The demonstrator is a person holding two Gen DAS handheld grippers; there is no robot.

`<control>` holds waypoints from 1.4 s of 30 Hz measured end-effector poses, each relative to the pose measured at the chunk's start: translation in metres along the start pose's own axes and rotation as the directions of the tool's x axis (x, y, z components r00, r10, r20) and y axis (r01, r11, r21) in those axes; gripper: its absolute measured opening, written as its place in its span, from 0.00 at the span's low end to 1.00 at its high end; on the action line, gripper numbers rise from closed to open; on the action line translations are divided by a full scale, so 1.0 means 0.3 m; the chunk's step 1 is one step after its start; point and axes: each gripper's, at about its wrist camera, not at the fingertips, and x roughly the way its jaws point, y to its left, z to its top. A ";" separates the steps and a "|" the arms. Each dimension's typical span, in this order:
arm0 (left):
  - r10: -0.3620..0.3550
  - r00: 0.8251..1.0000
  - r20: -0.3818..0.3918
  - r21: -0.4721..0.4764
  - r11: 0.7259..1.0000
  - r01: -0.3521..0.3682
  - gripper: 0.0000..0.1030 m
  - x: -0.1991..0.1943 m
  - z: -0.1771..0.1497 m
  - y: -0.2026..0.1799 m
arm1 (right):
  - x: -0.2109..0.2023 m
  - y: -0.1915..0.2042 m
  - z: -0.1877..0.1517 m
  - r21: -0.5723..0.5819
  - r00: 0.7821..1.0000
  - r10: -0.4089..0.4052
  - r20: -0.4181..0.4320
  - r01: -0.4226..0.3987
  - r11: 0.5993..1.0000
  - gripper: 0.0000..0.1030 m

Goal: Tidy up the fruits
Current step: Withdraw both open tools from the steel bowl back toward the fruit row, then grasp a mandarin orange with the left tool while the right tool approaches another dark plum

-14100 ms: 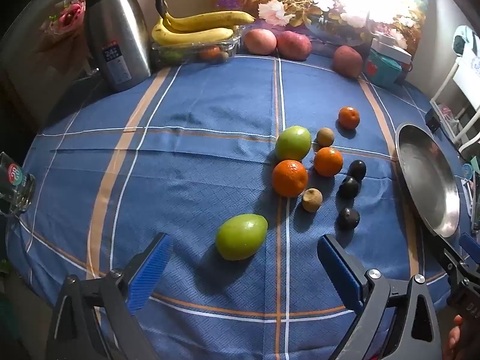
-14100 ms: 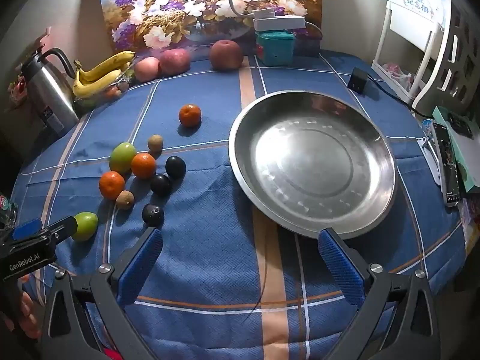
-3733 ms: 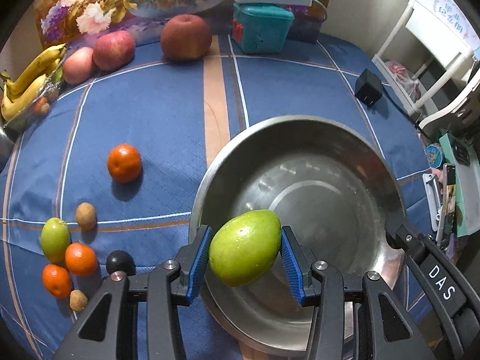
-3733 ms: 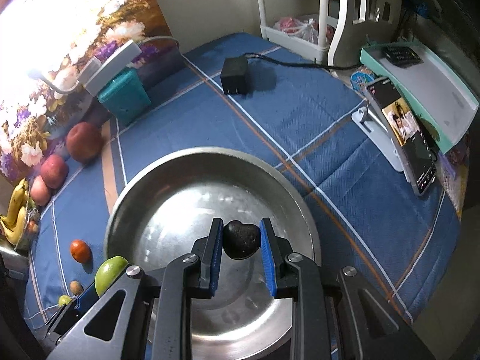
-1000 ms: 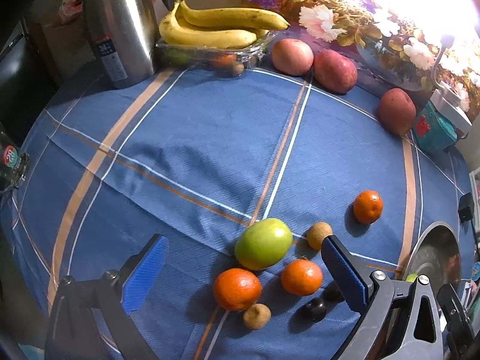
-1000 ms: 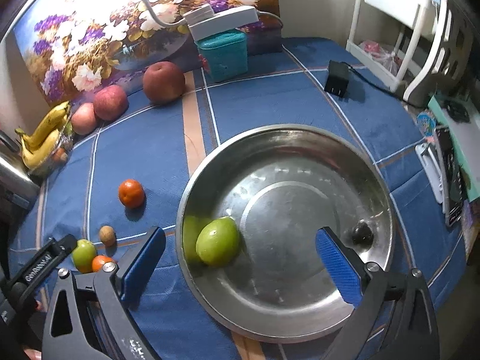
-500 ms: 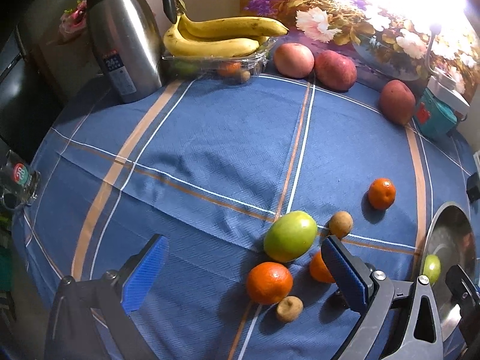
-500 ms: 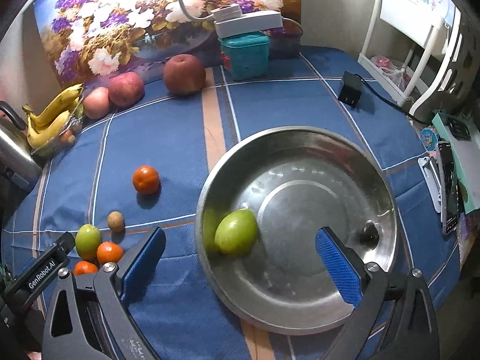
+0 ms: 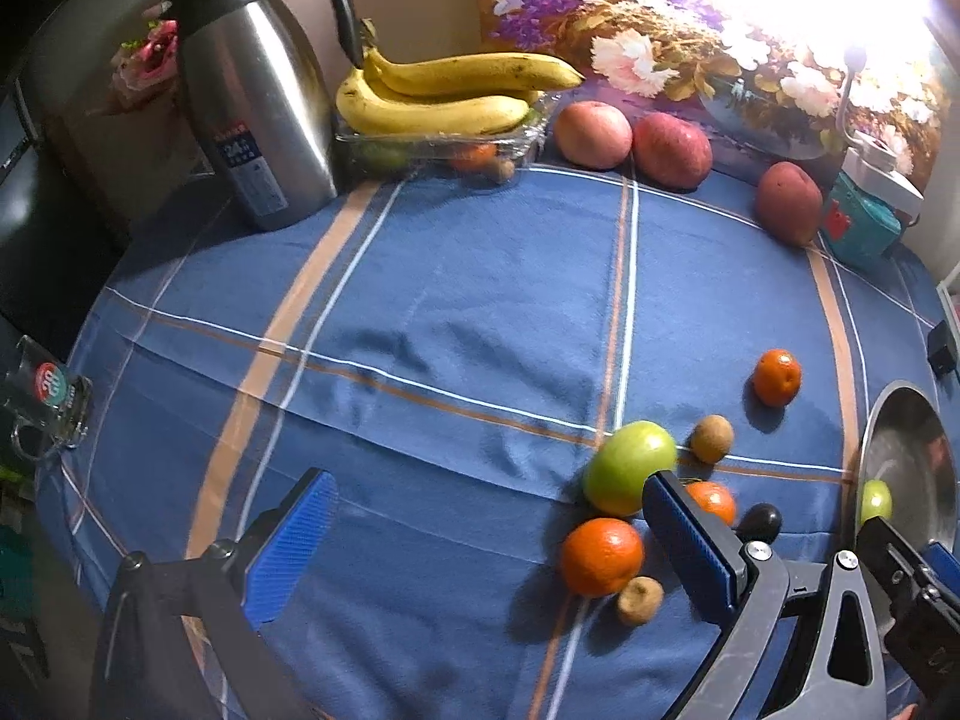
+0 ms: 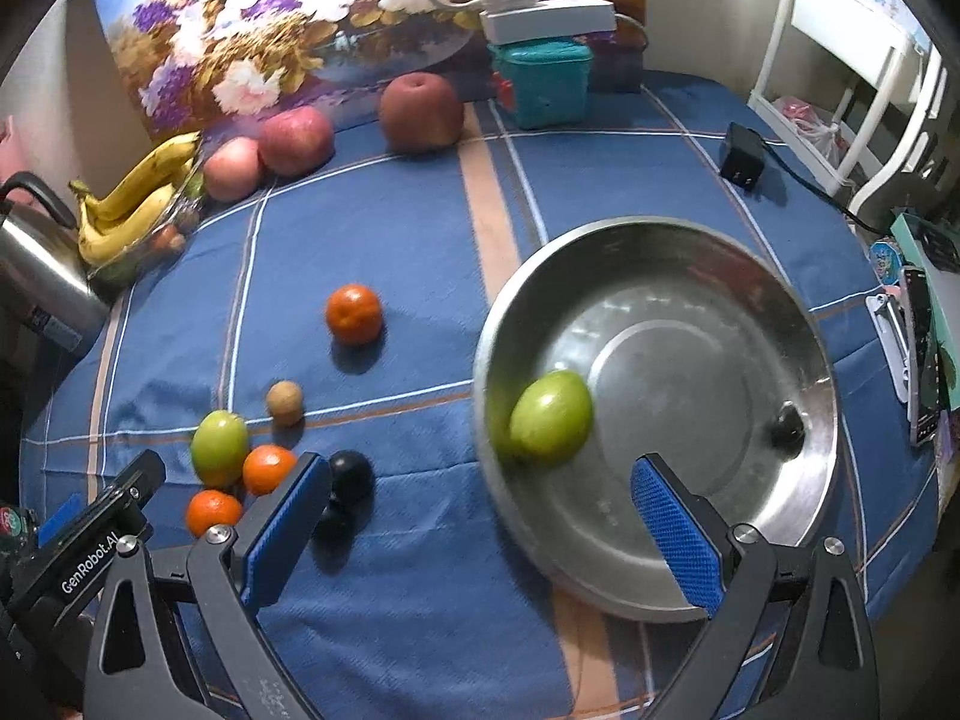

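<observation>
Ahead of the left tool (image 9: 486, 540), whose jaws are spread wide and empty, a loose cluster of fruit is seen on the blue checked surface (image 9: 480, 312): a green fruit (image 9: 627, 465), a large orange (image 9: 602, 556), a second orange (image 9: 714, 501) partly hidden by the right finger, a lone tangerine (image 9: 777, 377) further back, two small brown fruits (image 9: 712, 438) (image 9: 641, 601) and a dark round fruit (image 9: 761, 521). None of these has been gathered yet. At the right edge a sliver of the steel basin (image 9: 882, 420) is visible.

From the right wrist, the right tool (image 10: 480, 528) is likewise released and empty above the surface. Inside the basin (image 10: 750, 276) one green fruit (image 10: 551, 414) lies near the left wall and one small dark fruit (image 10: 787, 423) near the right. Two pieces are thus judged placed; the cluster to the left, including two dark fruits (image 10: 351, 476) just beside the left finger, is still to be moved. Whether the bananas (image 10: 135, 204) and apples (image 10: 420, 112) at the back belong to the job cannot be told.
</observation>
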 end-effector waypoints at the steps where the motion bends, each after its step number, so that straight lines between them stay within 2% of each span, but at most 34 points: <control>1: -0.005 1.000 -0.002 -0.007 1.000 0.005 1.00 0.000 0.000 0.011 | 0.001 0.011 -0.003 -0.003 1.000 0.002 -0.003 -0.002 1.000 0.97; 4: -0.025 1.000 -0.007 -0.037 0.999 0.025 1.00 0.001 0.004 0.050 | 0.005 0.048 -0.010 -0.022 1.000 0.004 -0.012 -0.004 1.000 0.97; 11: 0.003 1.000 0.005 -0.065 0.998 -0.002 1.00 -0.010 0.016 0.125 | 0.013 0.140 -0.026 -0.073 1.000 0.009 -0.027 -0.011 0.997 0.97; 17: -0.016 1.000 -0.001 -0.108 0.994 0.016 1.00 -0.006 0.020 0.173 | 0.021 0.207 -0.033 -0.096 0.998 0.041 -0.040 -0.044 0.994 0.97; 21: -0.034 0.999 -0.012 -0.101 0.994 0.033 1.00 0.003 0.017 0.163 | 0.027 0.232 -0.036 -0.098 0.996 0.071 -0.046 -0.075 0.992 0.97; 28: -0.074 0.995 -0.061 -0.064 0.995 0.070 1.00 0.048 0.010 0.103 | 0.073 0.232 -0.039 -0.085 0.995 0.060 -0.084 -0.067 0.994 0.97; 35: -0.118 0.988 -0.099 -0.088 0.990 0.109 1.00 0.084 -0.005 0.081 | 0.113 0.202 -0.039 -0.055 0.991 0.042 -0.129 -0.050 0.997 0.97; 42: -0.170 0.976 -0.134 -0.114 0.981 0.155 1.00 0.122 -0.017 0.056 | 0.105 0.180 -0.040 -0.048 0.992 0.021 -0.127 -0.027 0.998 0.97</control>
